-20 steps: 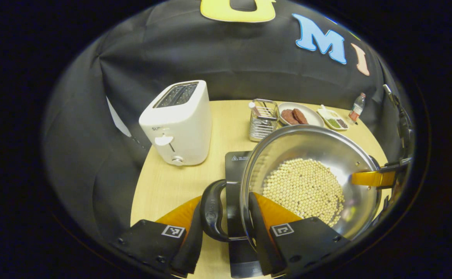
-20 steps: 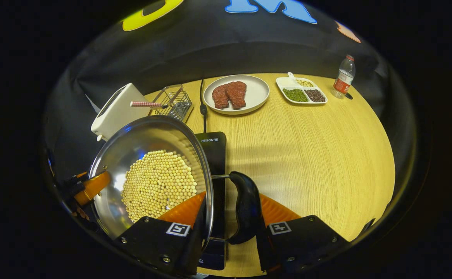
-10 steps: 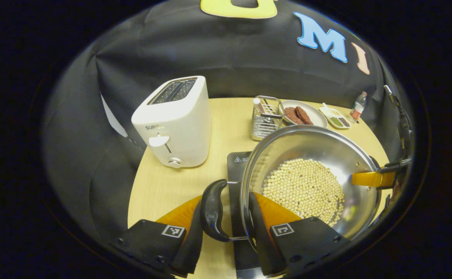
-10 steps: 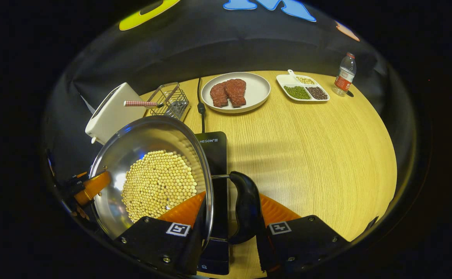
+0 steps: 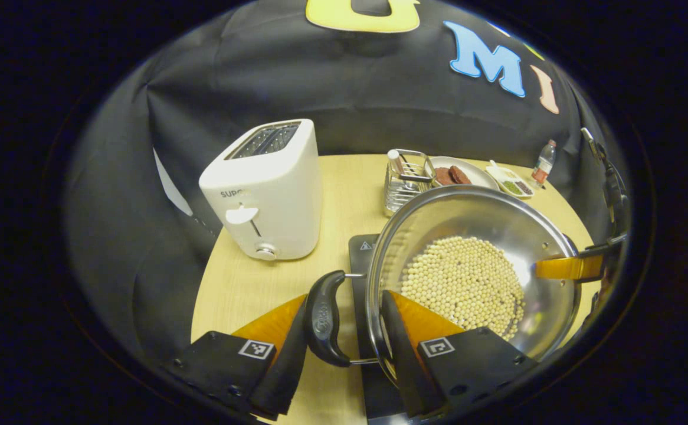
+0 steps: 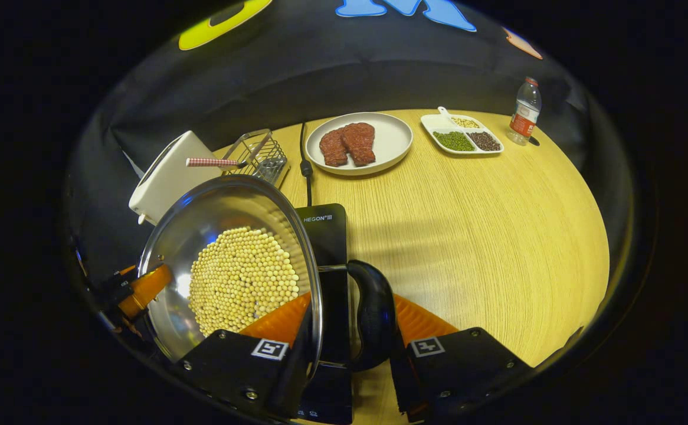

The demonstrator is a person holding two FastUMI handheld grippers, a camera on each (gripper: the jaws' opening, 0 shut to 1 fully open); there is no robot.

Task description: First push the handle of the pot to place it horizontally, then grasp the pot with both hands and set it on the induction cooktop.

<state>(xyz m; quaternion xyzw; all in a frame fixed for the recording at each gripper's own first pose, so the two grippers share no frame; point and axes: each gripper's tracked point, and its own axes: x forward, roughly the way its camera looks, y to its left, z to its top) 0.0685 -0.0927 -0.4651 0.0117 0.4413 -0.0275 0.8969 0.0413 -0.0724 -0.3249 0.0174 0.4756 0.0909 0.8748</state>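
Note:
A steel pot [image 5: 497, 230] with a layer of pale beans hangs between my two grippers, over the black induction cooktop [image 5: 360, 251]. My left gripper [image 5: 344, 348] is shut on the pot's black loop handle [image 5: 322, 319], one finger outside the loop and the other inside the rim. In the right gripper view the pot [image 6: 202, 218] is at the left, and my right gripper [image 6: 350, 354] is shut the same way on the opposite loop handle [image 6: 373, 313]. The cooktop [image 6: 327, 236] shows beneath it. Each gripper's far finger shows across the pot in the other gripper's view.
A white toaster [image 5: 264, 192] stands left of the cooktop. Behind it are a wire rack [image 6: 258, 154], a plate of meat [image 6: 359, 141], a divided dish of beans [image 6: 461, 133] and a bottle [image 6: 522, 112]. A power cord [image 6: 305, 165] runs back from the cooktop. Bare wooden table [image 6: 485, 236] lies to the right.
Both grippers have carried the pot a little forward over the cooktop; the cooktop's near edge has slid lower in both views. The grips on the handles are unchanged.

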